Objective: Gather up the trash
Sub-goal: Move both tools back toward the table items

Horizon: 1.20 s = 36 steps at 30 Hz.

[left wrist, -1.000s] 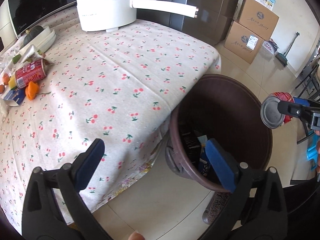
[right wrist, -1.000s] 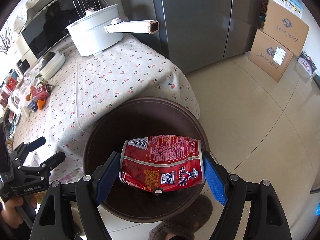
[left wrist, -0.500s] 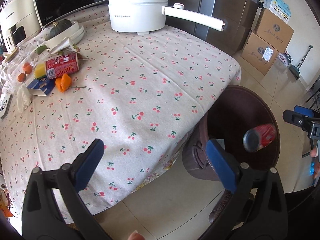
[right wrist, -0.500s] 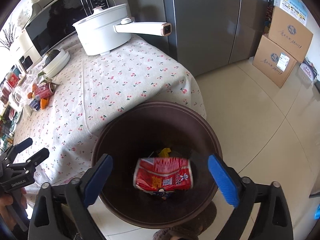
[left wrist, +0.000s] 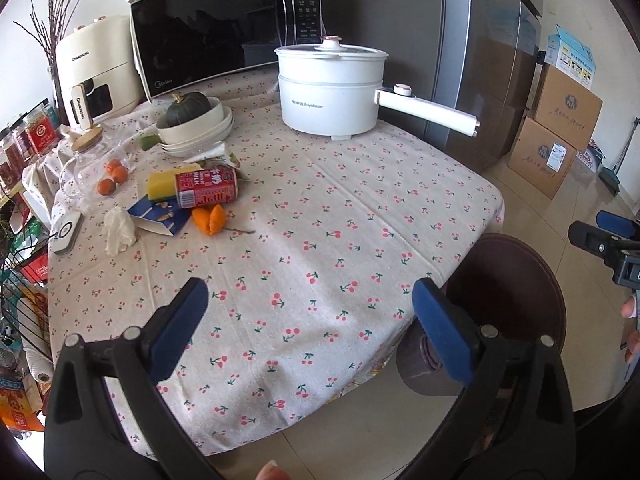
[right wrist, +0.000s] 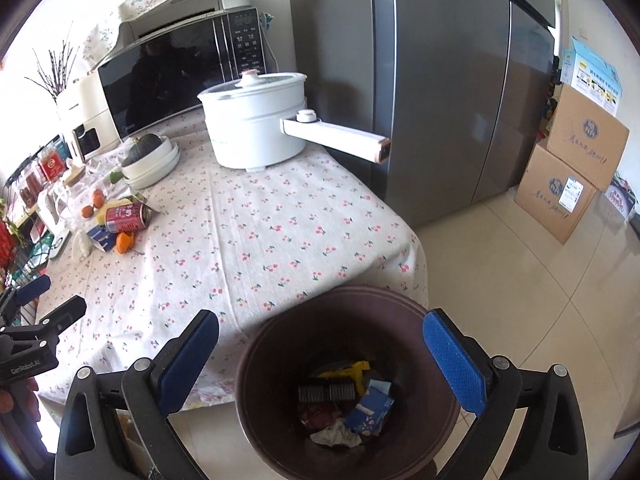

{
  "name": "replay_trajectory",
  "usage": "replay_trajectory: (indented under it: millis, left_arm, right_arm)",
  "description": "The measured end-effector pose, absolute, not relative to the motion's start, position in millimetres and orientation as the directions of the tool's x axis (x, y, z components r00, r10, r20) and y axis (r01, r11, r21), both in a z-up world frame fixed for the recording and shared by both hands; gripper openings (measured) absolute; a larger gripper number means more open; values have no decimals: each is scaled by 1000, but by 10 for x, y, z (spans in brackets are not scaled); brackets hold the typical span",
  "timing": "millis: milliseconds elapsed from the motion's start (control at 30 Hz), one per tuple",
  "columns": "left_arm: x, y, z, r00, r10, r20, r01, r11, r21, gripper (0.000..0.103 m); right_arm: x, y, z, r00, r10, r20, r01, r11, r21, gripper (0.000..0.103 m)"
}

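A brown trash bin (right wrist: 256,400) stands on the floor at the table's near corner, holding wrappers, a blue carton and crumpled paper. My right gripper (right wrist: 320,356) hangs open above it with nothing between its pads. My left gripper (left wrist: 310,312) is open and empty over the cherry-print tablecloth (left wrist: 320,220); the bin (left wrist: 536,280) shows at its right. On the far left of the table lie a red can (left wrist: 206,189), an orange peel (left wrist: 210,219), a crumpled tissue (left wrist: 118,229) and a blue carton (left wrist: 158,218). The can (right wrist: 126,218) also shows in the right wrist view.
A white electric pot (left wrist: 332,88) with a long handle stands at the table's back, a microwave (left wrist: 216,28) behind it. Stacked white bowls with a dark squash (left wrist: 188,112) sit at back left. A grey fridge (right wrist: 440,80) and cardboard boxes (right wrist: 576,168) stand to the right.
The right gripper opened and the red can dropped from it into the bin. Both grippers rose and tilted up, so more of the table and its back came into view.
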<state>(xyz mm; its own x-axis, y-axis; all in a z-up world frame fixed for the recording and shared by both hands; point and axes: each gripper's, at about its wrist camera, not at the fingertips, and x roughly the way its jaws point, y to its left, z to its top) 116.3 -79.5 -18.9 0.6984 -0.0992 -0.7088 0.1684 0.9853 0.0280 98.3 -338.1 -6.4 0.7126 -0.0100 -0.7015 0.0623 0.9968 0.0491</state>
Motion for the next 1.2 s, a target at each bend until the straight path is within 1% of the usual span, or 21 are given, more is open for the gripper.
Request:
replay_trajectory:
  millis: [233, 500, 700, 1000, 1200]
  left_arm:
    - [1136, -466, -35, 746, -54, -664, 80, 997, 9, 101]
    - [1081, -84, 63, 777, 26, -629, -33, 999, 1, 102]
    - [1086, 204, 14, 754, 89, -651, -107, 994, 11, 102]
    - [1067, 575, -56, 737, 155, -657, -149, 987, 66, 102]
    - [1142, 805, -166, 724, 158, -671, -157, 986, 63, 102]
  right_arm:
    - [1070, -3105, 132, 766, 9, -643, 27, 999, 46, 103]
    - [1232, -2729, 217, 779, 63, -624, -30, 997, 65, 103]
    - [1328, -2415, 225, 777, 89, -623, -73, 996, 52, 103]
    - [1498, -2007, 178, 763, 126, -634, -120, 991, 53, 103]
    - [1605, -1753, 90, 748, 132, -650, -140, 989, 40, 103]
